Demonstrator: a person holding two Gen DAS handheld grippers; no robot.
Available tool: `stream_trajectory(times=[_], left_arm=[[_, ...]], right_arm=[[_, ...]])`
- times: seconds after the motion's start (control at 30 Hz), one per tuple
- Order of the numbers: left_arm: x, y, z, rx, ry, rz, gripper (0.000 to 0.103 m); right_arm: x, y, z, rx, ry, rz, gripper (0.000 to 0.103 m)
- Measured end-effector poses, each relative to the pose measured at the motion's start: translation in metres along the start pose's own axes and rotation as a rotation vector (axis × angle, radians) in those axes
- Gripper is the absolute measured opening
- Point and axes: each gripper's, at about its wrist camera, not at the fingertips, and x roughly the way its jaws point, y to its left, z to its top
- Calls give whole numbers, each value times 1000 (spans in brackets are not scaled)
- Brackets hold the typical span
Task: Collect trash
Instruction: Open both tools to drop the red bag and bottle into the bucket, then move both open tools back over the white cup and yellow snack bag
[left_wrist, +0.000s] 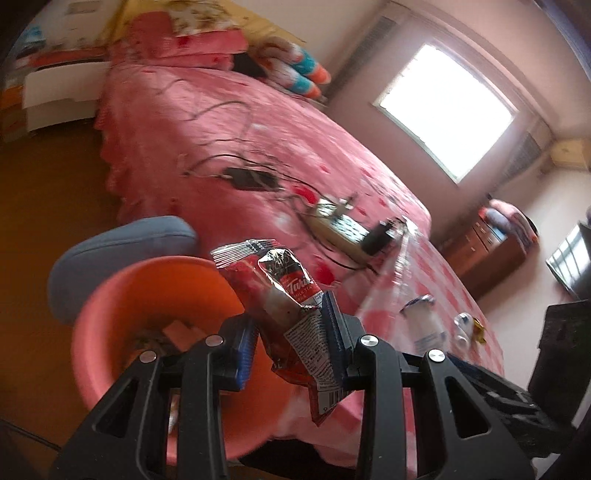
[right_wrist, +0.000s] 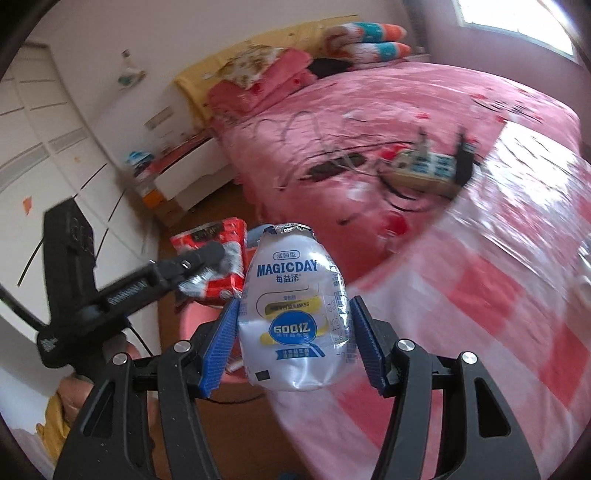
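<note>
Red snack wrapper: clenched between the blue pads of the left gripper. Long axis runs from its crimped silver end at upper left of centre in the left wrist view down to a barcode corner at lower right. It hangs just right of the pink bin, whose open mouth fills the lower left of that frame; the wrapper's upper end overlaps the bin rim in the picture, but whether it is over the opening cannot be told. Judgement: the release turns on this offset, the bin lying left of and below the wrapper.

White drink bottle: grasped upright by the right gripper, pads against both flanks, foil top peeled and crumpled, blue "MAGICDAY" print, body thin and dented. In the right wrist view a pink edge, probably the bin, shows just behind and below the bottle, centre-left.

Left gripper with wrapper appears at middle left of the right view, so it looks the nearer of the two to the bin.

Surroundings: pink bed with cables and a power strip; more small trash at lower right of the left view. Background blurred.
</note>
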Motion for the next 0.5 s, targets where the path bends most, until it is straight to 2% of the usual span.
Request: stream_trajectory(times=[0.1, 0.17, 0.2, 0.23, 0.3, 0.33, 0.5], left_arm=[[1, 19, 3, -40, -8, 34, 35], [4, 33, 3, -67, -1, 59, 36], [4, 36, 3, -76, 2, 72, 36], [5, 39, 3, -81, 4, 85, 37], [7, 45, 3, -81, 13, 116, 51], [7, 46, 4, -82, 13, 132, 61], [8, 43, 3, -66, 10, 143, 68]], right_arm=[[17, 18, 11, -33, 11, 34, 61], [31, 23, 15, -38, 38, 32, 73], [36, 24, 14, -29, 46, 30, 83], [39, 22, 14, -12, 51, 41, 83], [39, 13, 11, 39, 49, 65, 85], [37, 11, 10, 52, 43, 62, 89], [5, -12, -1, 91, -47, -24, 92]])
